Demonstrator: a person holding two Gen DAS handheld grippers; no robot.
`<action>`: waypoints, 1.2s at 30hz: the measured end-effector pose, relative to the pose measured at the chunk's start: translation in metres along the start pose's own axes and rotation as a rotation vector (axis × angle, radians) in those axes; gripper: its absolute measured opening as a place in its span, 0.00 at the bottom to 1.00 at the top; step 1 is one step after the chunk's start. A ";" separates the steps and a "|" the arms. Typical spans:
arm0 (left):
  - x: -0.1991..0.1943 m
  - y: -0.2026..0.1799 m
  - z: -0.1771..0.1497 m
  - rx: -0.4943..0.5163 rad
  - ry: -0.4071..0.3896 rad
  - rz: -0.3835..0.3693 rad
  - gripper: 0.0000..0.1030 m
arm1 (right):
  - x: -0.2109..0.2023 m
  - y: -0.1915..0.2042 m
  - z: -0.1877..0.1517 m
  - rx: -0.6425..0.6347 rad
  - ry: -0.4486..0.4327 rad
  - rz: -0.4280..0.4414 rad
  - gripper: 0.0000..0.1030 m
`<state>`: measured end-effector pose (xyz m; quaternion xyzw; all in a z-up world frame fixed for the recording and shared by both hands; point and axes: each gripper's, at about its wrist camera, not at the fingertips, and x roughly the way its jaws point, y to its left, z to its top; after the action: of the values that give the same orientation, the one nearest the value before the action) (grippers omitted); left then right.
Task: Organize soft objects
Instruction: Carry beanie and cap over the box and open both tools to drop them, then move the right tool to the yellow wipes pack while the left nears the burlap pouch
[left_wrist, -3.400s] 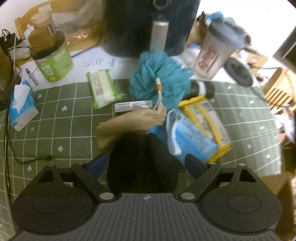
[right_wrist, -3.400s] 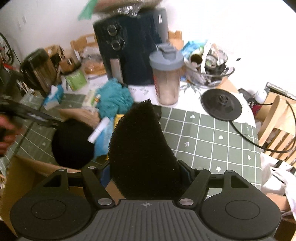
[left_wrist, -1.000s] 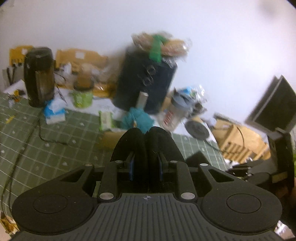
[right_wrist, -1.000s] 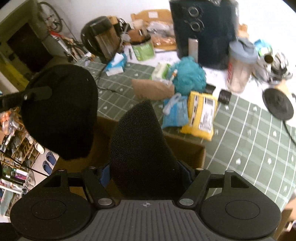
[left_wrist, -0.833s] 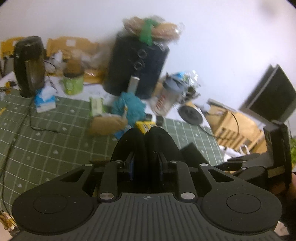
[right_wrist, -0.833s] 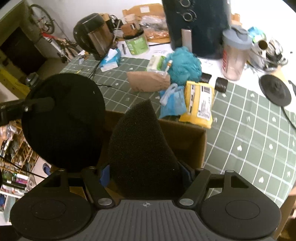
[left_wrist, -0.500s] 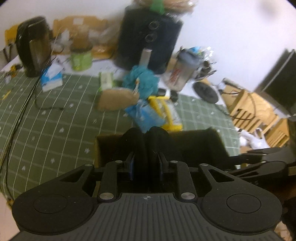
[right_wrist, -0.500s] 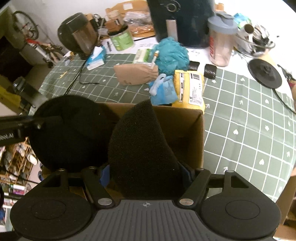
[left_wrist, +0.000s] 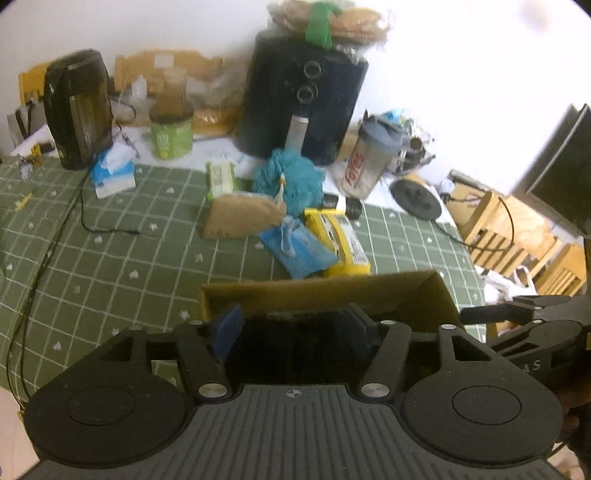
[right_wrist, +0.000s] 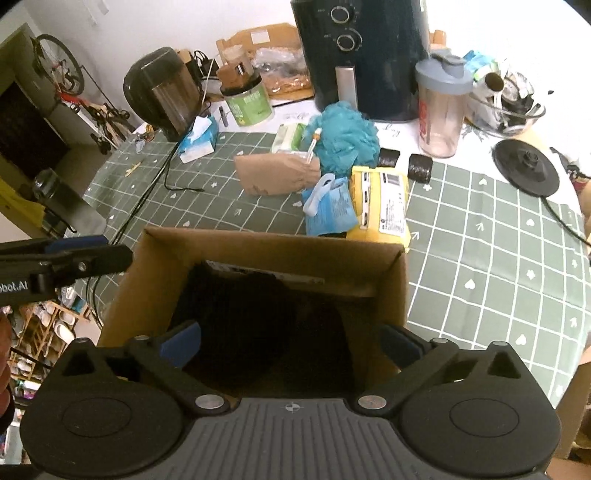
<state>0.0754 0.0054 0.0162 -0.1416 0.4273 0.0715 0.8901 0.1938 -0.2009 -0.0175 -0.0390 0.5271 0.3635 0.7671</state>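
Both grippers over the cardboard box, jaws just opened, nothing pinched.

At left, left gripper spread above the box; in the middle, two black foam pieces lying inside the box; right gripper spread wide above them.

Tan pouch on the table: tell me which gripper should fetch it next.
Left, probably. The left gripper, whose jaws have just been opening and grip nothing, sits at the cardboard box's left edge. The tan pouch lies just beyond the box's far wall, toward that side.
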 end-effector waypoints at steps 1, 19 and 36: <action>-0.003 0.000 0.000 0.006 -0.013 0.009 0.58 | -0.003 0.000 0.000 -0.003 -0.007 -0.002 1.00; -0.017 0.010 0.006 0.026 -0.088 0.023 0.58 | -0.018 -0.019 0.012 0.020 -0.059 -0.075 1.00; -0.008 0.027 0.019 -0.033 -0.072 0.091 0.58 | -0.020 -0.041 0.024 0.016 -0.028 -0.184 1.00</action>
<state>0.0775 0.0365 0.0289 -0.1339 0.3997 0.1240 0.8983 0.2334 -0.2307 -0.0037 -0.0763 0.5134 0.2879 0.8048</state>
